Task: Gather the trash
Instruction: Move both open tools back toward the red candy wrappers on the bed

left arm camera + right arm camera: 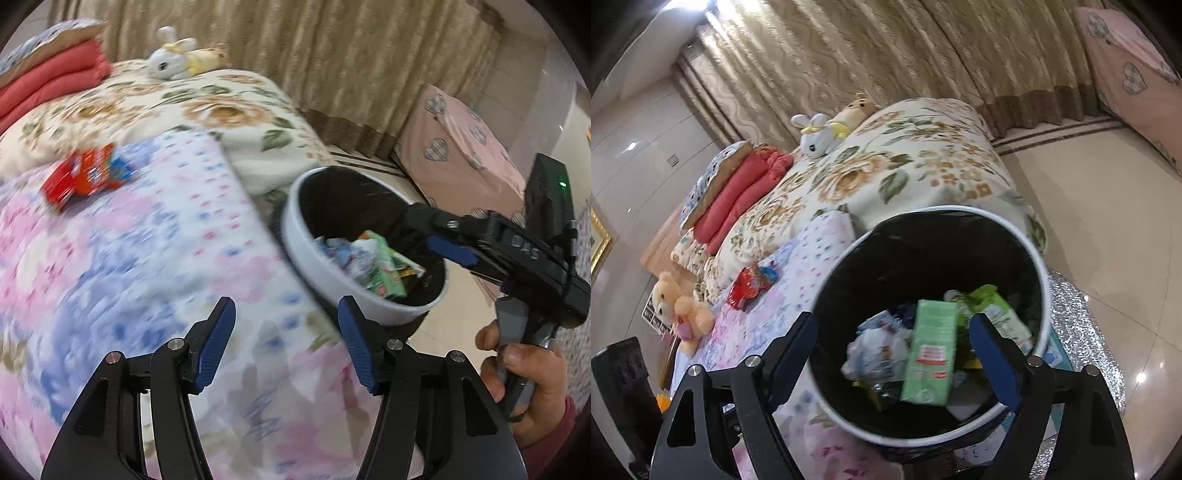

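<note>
A red snack wrapper (pixel 86 175) (pixel 751 284) lies on the pastel quilt of the bed. Beside the bed stands a white bin (pixel 295 236) (pixel 1045 280) with a black liner. A green carton (pixel 932 354) (pixel 388 275) and crumpled wrappers lie inside it. My left gripper (pixel 286 310) is open over the quilt, with nothing between its fingers, left of the bin. My right gripper (pixel 894 325) stands open above the bin's mouth, its pads clear of the trash below. In the left wrist view the right gripper (pixel 424 229) reaches over the bin's rim, held by a hand (pixel 524 387).
A floral duvet (pixel 886 166), folded red blankets (pixel 746 192) and a plush rabbit (pixel 816 136) cover the far bed. A teddy bear (pixel 676 306) sits at the left edge. Beige curtains hang behind. A pink-covered piece (pixel 461 155) and a silver mat (pixel 1086 332) lie right of the bin.
</note>
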A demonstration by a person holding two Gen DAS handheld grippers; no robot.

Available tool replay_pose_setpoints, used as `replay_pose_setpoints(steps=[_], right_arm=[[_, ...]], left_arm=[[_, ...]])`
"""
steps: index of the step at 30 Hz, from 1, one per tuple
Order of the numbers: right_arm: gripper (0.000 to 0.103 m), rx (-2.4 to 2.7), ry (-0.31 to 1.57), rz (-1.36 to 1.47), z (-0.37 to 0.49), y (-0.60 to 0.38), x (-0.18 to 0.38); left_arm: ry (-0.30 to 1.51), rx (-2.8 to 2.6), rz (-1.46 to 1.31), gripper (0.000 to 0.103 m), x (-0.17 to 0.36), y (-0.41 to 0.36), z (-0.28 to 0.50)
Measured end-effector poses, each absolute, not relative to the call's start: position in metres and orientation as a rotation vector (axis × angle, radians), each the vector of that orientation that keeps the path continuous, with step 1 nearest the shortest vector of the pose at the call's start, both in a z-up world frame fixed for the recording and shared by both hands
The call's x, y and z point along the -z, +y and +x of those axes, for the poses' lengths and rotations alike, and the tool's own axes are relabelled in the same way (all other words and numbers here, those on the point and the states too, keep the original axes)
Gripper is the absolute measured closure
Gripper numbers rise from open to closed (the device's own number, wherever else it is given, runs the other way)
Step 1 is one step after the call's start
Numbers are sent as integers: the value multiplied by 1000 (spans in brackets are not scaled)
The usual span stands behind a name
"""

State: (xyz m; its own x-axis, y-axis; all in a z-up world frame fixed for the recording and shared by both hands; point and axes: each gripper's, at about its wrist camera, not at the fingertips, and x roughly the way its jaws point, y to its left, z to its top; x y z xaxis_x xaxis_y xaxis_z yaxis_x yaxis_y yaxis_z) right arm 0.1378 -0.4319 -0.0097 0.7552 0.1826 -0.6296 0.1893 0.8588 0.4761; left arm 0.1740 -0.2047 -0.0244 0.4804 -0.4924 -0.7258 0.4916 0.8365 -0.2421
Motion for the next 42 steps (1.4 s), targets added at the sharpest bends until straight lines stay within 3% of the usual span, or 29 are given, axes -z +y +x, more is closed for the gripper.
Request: replay_pose_setpoints(steps=[9,22,42], right_arm=[[3,-84,732,468,147,-373,0],[2,-229,776,411,173,-295,6],[3,-267,819,458,252,-260,30]], left_arm=[[880,462,-105,38,30,-133,175],[863,291,-190,36,37,-47,182],[854,214,-173,36,41,-20,245]])
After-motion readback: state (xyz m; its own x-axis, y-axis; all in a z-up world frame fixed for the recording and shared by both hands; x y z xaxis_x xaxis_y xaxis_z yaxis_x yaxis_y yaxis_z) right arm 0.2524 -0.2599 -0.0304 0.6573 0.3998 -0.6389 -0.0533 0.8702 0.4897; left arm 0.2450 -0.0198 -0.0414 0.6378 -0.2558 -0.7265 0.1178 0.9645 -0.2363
